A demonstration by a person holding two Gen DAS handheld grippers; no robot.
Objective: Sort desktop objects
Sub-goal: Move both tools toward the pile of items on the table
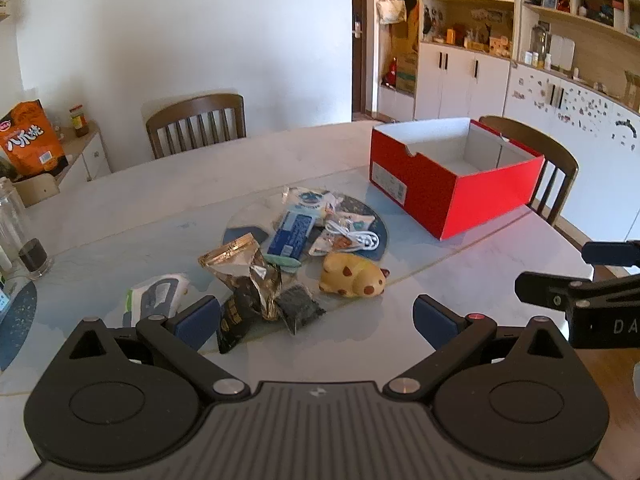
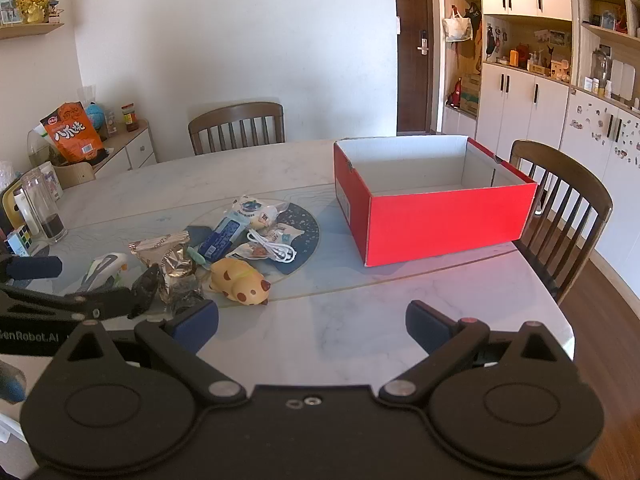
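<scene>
A pile of small objects lies mid-table: a yellow spotted toy animal (image 1: 354, 277) (image 2: 240, 281), a crumpled foil snack bag (image 1: 244, 270) (image 2: 168, 262), a blue packet (image 1: 291, 234) (image 2: 222, 237), a white coiled cable (image 1: 358, 238) (image 2: 276, 251), a small black packet (image 1: 299, 307) and a white-green pack (image 1: 158, 296) (image 2: 103, 269). An open, empty red box (image 1: 452, 178) (image 2: 436, 216) stands at the right. My left gripper (image 1: 316, 320) is open and empty, just short of the pile. My right gripper (image 2: 312, 326) is open and empty over bare table, right of the pile.
Wooden chairs stand behind the table (image 1: 196, 124) and at its right (image 2: 560, 208). A glass with dark contents (image 1: 34, 258) (image 2: 50, 216) and an orange snack bag (image 1: 32, 140) (image 2: 74, 132) are at the left. The table's right edge (image 2: 560, 300) drops to wood floor.
</scene>
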